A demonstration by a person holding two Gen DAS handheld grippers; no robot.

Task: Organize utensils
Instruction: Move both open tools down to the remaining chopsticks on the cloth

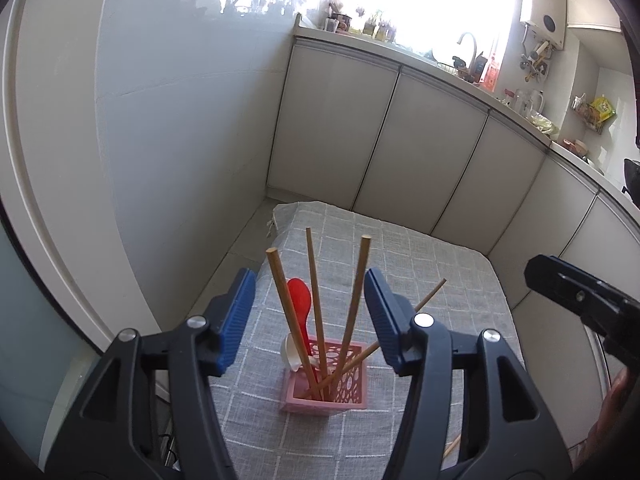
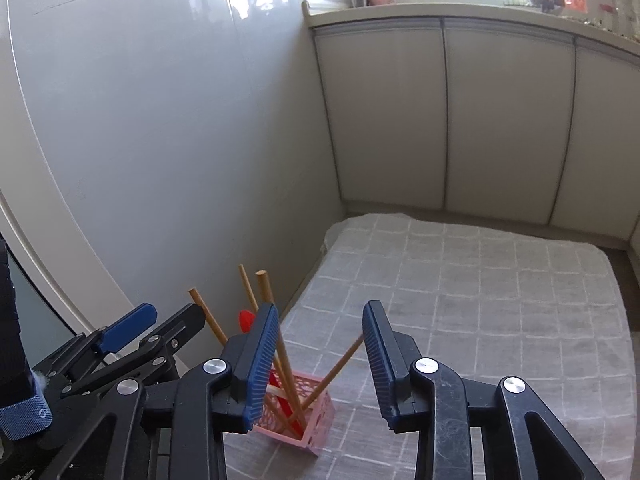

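A pink perforated holder (image 1: 326, 384) stands on the grey checked tablecloth (image 1: 432, 280). In it are several wooden chopsticks (image 1: 354, 300), a red spoon (image 1: 300, 300) and a white spoon (image 1: 289, 354). My left gripper (image 1: 310, 280) hangs open above the holder; the chopstick tops show between its blue pads (image 1: 236, 320), which touch none of them. In the right wrist view the holder (image 2: 316, 420) sits low, with one chopstick (image 2: 340, 366) leaning right. My right gripper (image 2: 322, 308) is open over it and holds nothing. The left gripper (image 2: 174, 312) shows at that view's left.
A grey wall (image 1: 180, 140) runs close along the table's left side. White cabinet doors (image 1: 380, 140) under a cluttered counter (image 1: 460, 76) stand beyond the far edge. One loose wooden stick (image 1: 452, 446) lies near the front right. The cloth (image 2: 500, 300) right of the holder is bare.
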